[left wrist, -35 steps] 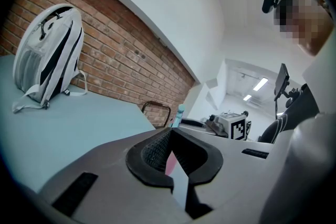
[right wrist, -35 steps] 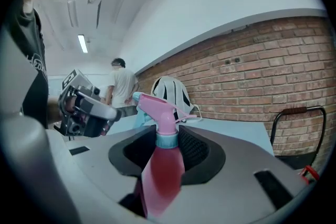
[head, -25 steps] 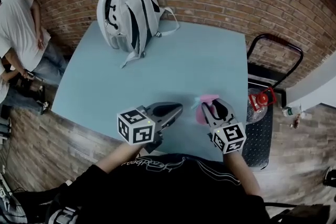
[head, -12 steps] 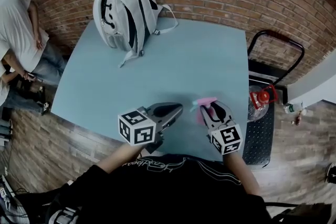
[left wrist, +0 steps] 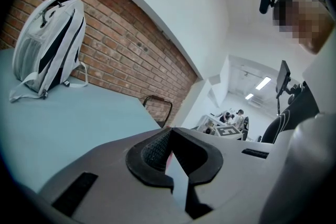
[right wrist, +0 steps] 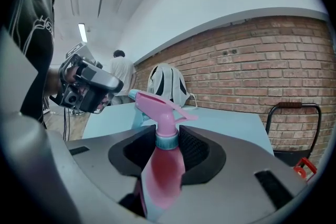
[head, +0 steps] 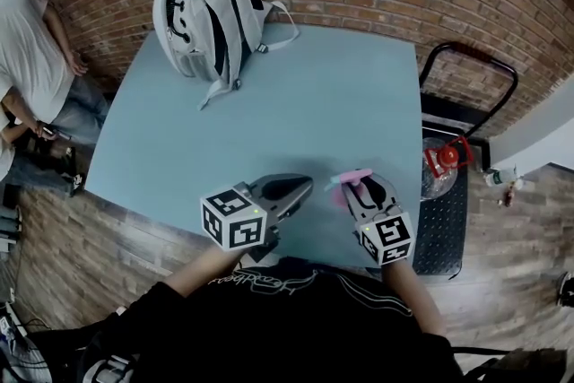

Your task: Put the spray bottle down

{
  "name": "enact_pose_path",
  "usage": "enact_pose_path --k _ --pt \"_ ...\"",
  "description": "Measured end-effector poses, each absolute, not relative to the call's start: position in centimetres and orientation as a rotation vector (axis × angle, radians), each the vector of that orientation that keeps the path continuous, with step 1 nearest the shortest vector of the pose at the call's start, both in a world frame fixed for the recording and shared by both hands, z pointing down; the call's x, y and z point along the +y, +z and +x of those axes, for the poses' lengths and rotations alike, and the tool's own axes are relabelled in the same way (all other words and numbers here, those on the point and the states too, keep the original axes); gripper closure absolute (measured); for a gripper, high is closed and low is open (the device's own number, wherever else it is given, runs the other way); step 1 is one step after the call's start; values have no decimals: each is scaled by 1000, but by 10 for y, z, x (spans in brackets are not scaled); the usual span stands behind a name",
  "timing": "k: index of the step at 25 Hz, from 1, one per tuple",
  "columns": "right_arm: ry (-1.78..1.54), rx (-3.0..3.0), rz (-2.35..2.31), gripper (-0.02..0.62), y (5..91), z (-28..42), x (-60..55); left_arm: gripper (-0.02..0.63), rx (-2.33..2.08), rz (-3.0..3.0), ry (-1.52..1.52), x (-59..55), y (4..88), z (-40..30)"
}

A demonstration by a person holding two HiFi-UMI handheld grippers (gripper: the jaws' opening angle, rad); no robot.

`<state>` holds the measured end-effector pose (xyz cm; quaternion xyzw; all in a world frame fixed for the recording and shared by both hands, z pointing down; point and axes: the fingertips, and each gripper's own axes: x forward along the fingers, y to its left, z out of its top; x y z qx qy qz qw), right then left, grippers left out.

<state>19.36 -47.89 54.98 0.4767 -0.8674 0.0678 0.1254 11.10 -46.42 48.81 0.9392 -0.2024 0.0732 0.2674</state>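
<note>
A pink spray bottle (right wrist: 160, 165) with a pink trigger head (head: 349, 181) stands upright between the jaws of my right gripper (right wrist: 167, 149), which is shut on its body just below the collar. In the head view my right gripper (head: 363, 193) holds it over the light blue table (head: 341, 103), near the front edge. Whether the bottle's base touches the table is hidden. My left gripper (head: 300, 190) sits just left of it, and its jaws (left wrist: 170, 152) are shut with nothing in them.
A white and black backpack (head: 206, 13) stands at the table's far left corner, against a brick wall. A black cart (head: 448, 229) with a red-capped item (head: 446, 159) is right of the table. A person (head: 36, 58) stands at the left.
My right gripper, with the bottle, has shifted slightly back toward the front edge. My left gripper has stayed where it was.
</note>
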Motion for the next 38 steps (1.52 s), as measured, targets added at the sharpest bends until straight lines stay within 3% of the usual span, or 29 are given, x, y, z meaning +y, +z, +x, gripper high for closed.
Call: enact_pose_path --k 16,25,30,38 --pt "279 -2476 1477 453 539 217 -431 598 -543 2586 174 -402 465 113" --pt "235 -2693 1305 454 443 196 -327 598 -457 2684 99 -331 423 128" --pt "146 -2784 1247 556 400 189 -263 598 -404 2788 105 -276 405 139" --pt "254 -2855 1177 580 391 183 -206 598 -394 2867 101 -220 385 137"
